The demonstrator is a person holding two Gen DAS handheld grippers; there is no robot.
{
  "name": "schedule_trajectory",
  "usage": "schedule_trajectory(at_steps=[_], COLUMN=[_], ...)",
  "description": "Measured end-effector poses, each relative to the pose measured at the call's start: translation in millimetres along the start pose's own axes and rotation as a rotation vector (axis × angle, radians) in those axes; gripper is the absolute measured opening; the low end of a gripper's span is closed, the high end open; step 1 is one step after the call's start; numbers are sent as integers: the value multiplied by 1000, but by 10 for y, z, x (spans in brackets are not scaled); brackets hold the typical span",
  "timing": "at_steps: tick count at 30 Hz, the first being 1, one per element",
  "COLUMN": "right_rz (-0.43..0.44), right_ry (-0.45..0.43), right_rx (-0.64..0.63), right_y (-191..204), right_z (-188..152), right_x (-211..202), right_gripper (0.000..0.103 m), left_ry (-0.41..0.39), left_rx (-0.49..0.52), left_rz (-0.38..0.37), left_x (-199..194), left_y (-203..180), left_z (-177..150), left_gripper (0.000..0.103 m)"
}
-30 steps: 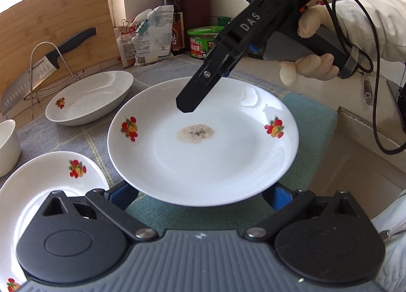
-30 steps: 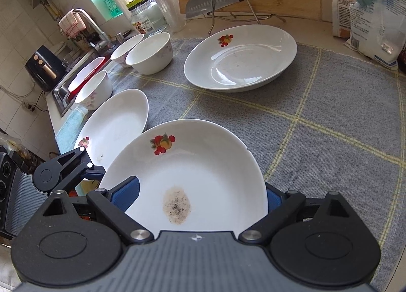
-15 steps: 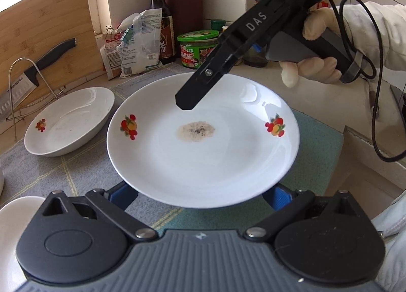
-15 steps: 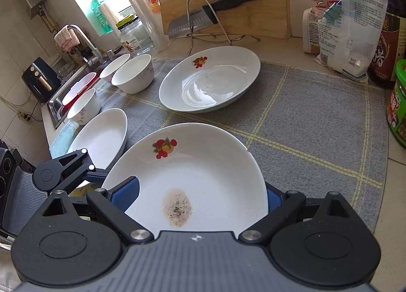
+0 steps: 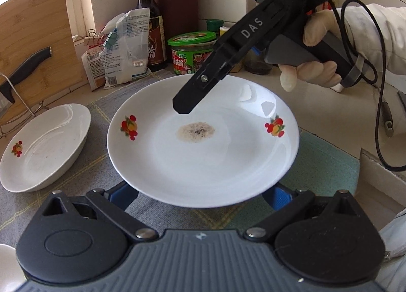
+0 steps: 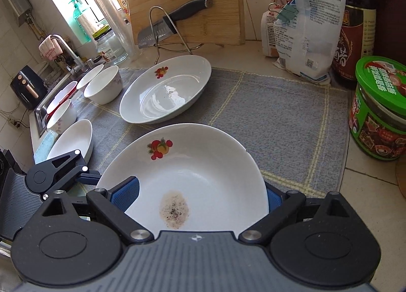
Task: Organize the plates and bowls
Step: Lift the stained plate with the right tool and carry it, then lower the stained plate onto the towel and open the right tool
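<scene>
You've got both grippers [image 5: 200, 190] [image 6: 201, 197] spread under the stained plate [image 5: 203, 147], carried mid-air; far plate [image 6: 166, 93] and bowls [image 6: 102, 88] left unstacked.

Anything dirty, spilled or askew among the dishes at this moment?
Yes: the held plate has a brownish speckled residue patch at its centre, so it looks unwashed. The empty plate on the grey mat looks clean.

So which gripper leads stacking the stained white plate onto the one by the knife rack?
Right gripper, probably: the white fruit-print plate lies straight ahead of it, but off to one side of the left gripper.
</scene>
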State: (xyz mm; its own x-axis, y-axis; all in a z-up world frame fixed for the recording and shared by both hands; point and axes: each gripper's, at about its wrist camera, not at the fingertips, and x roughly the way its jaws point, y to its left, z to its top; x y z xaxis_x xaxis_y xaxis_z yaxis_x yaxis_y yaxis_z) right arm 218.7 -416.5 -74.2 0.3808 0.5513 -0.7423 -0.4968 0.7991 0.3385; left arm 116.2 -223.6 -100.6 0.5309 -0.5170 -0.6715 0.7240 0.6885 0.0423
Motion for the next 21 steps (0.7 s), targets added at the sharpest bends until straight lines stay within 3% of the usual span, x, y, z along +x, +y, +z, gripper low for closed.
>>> schedule_trajectory(at_steps=[21], right_rz=[-45], right_ry=[-11], right_rx=[-2], right_y=[-397], right_z=[101], right_x=[107], right_gripper=[100], left_ry=[25], left_rx=[-29], left_rz=[12], left_x=[443], left_y=[27], left_z=[188], left_gripper=[102])
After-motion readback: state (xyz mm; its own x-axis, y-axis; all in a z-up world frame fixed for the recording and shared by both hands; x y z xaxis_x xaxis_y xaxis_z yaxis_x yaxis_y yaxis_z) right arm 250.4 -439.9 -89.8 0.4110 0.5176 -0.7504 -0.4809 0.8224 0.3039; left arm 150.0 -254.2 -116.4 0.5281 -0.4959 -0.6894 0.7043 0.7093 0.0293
